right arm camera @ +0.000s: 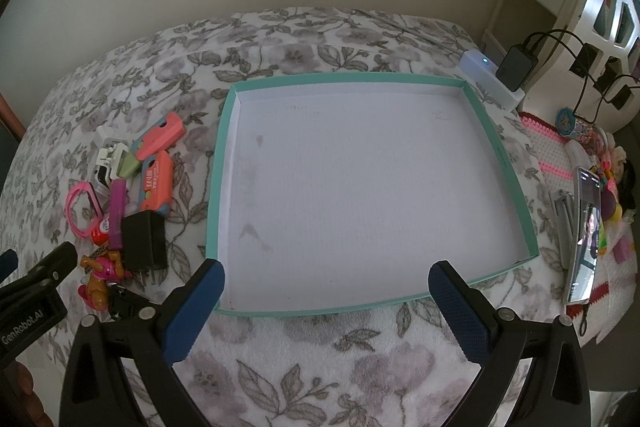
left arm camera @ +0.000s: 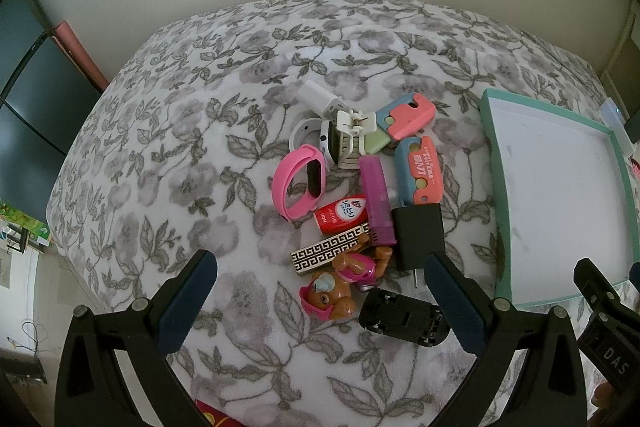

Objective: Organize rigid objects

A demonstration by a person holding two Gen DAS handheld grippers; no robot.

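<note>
A heap of small items lies on the floral blanket: a pink wristband [left arm camera: 298, 185], a red bottle [left arm camera: 340, 213], a purple stick [left arm camera: 376, 197], a black charger [left arm camera: 418, 237], a puppy toy [left arm camera: 340, 291], a black toy car [left arm camera: 404, 315], two coral-and-blue folding knives [left arm camera: 420, 175] and a white clip [left arm camera: 354, 139]. My left gripper [left arm camera: 320, 271] hangs open just in front of the heap, holding nothing. To the right lies a shallow teal-rimmed tray [right arm camera: 516, 179] with a bare white floor. My right gripper [right arm camera: 328, 279] is open over the tray's near edge, also holding nothing.
The blanket [left arm camera: 180, 147] covers a bed against a pale wall. Right of the tray sit a white power strip [right arm camera: 488, 79] with plugged cables, a phone [right arm camera: 586, 235] with a lit screen, and several small toys on a pink mat [right arm camera: 548, 151]. A dark cabinet [left arm camera: 32, 87] stands left.
</note>
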